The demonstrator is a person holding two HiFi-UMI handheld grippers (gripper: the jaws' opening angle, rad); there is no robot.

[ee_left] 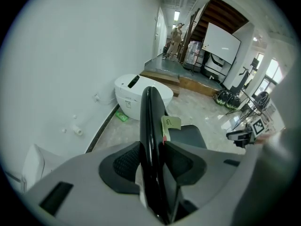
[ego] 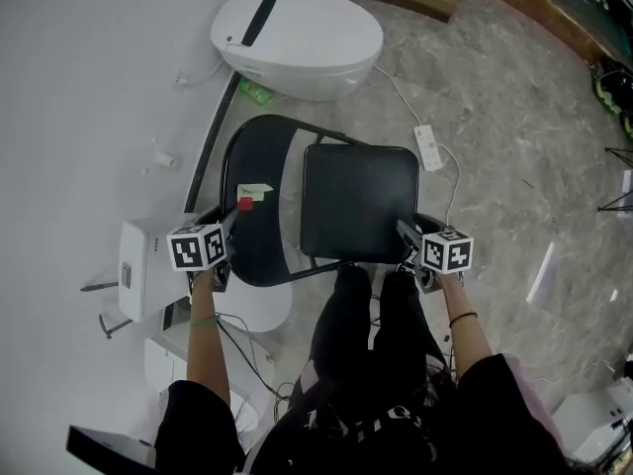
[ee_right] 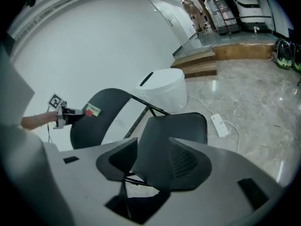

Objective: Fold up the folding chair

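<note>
Folding chair: standing unfolded on the marble floor, straight ahead of the person's legs, between the two grippers.
Backrest: black, rounded, on the left side in the head view; seen edge-on in the left gripper view.
Seat: black, square with rounded corners, lying flat to the right of the backrest.
Slip: pale green paper stuck on the backrest's near edge, with a red piece touching it. Bears a handwritten mark, too small to read.
Marker cubes: black-and-white square patterns only, no letters.
Left gripper: clamped on the backrest's near edge, just beside the slip. Pads pressed against both faces of the thin black panel in its own view.
Right gripper: jaws spread, pinching nothing. Set at the seat's near right corner, with the seat's edge showing in the gap between the pads.
White oval unit: on the floor beyond the chair against the wall, black strip on top, no print legible.
Power strip: white, on the floor just past the seat's far right corner, cord trailing away from it.
</note>
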